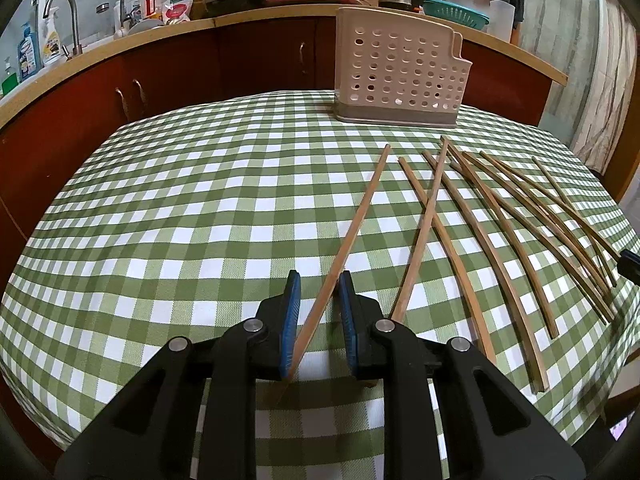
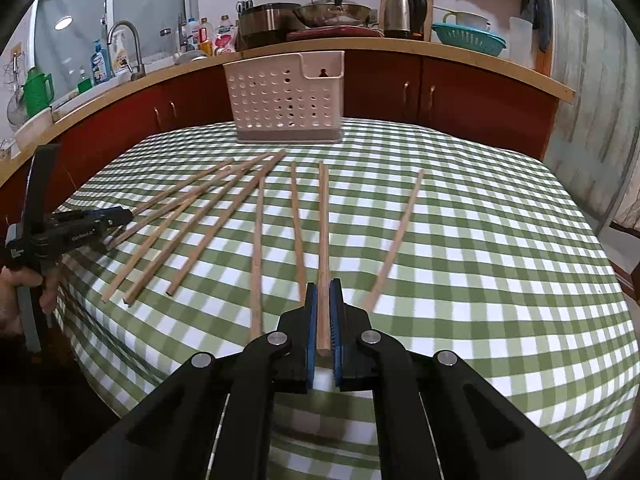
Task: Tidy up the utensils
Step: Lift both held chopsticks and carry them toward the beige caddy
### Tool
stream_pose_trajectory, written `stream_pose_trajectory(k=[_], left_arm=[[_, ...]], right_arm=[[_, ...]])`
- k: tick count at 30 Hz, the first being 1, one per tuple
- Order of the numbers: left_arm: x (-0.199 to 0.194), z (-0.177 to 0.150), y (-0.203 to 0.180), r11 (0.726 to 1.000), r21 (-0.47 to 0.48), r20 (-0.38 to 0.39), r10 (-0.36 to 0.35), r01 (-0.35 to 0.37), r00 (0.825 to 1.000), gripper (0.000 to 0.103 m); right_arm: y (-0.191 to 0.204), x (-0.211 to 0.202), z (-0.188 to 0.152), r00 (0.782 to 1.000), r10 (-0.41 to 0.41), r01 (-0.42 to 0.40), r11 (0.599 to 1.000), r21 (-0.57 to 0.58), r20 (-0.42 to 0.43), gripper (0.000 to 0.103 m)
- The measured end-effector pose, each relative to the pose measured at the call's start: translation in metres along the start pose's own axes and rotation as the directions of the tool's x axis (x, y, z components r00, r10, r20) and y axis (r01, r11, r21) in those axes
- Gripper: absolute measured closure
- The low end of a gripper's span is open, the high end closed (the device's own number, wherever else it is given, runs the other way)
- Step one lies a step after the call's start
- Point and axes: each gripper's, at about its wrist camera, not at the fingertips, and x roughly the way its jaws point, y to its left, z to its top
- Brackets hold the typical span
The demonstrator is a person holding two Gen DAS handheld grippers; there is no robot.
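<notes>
Table [image 2: 460, 240] under green check cloth, kitchen counter [image 2: 480, 64] behind it. Perforated utensil holder [image 2: 280, 96] stands upright at the table's far edge, near the middle; nothing visible sticking out of it. Loose chopsticks [image 2: 256, 240] lie fanned over the middle of the cloth, running from near edge toward far edge, some crossing, well apart from the holder.

Right gripper [image 2: 323, 320] at the near edge, pressed together on one chopstick [image 2: 323, 216]; stick runs straight ahead between the pads, far end pointing at the holder. Left gripper [image 1: 320, 320] toward the table's left side, narrowed on another chopstick [image 1: 360, 216] that slants across its gap, touching both blue pads; looks pinched, though loosely angled. Hand [image 2: 16, 288] visible on the left tool's grip.

Step in hand, by my read: pickup, one stick per gripper. Next move calls for lifting, tilting each stick upright and dropping it tip-down into the holder's open top; the left's slanted stick may twist.
</notes>
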Motion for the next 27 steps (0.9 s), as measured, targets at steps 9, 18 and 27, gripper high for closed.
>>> stream_pose_trajectory(k=[9,18,27], left_arm=[[-0.006,-0.009,-0.004,0.999,0.053,0.016,-0.004,0.003,1.000,0.083],[-0.011,-0.019,-0.012,0.994,0.108,0.034,-0.011,0.007,0.999,0.096],[-0.035,-0.015,-0.014,0.993,0.109,0.143,0.017,-0.033,0.990,0.097]], right_arm=[[0.006,0.002,0.002,1.000,0.015,-0.015,1.000,0.007,0.018,0.096],[0.004,0.000,0.001,0.998,0.009,-0.011,1.000,0.026,0.055,0.096],[0.007,-0.015,0.011,0.992,-0.003,0.000,1.000,0.028,0.126,0.096]])
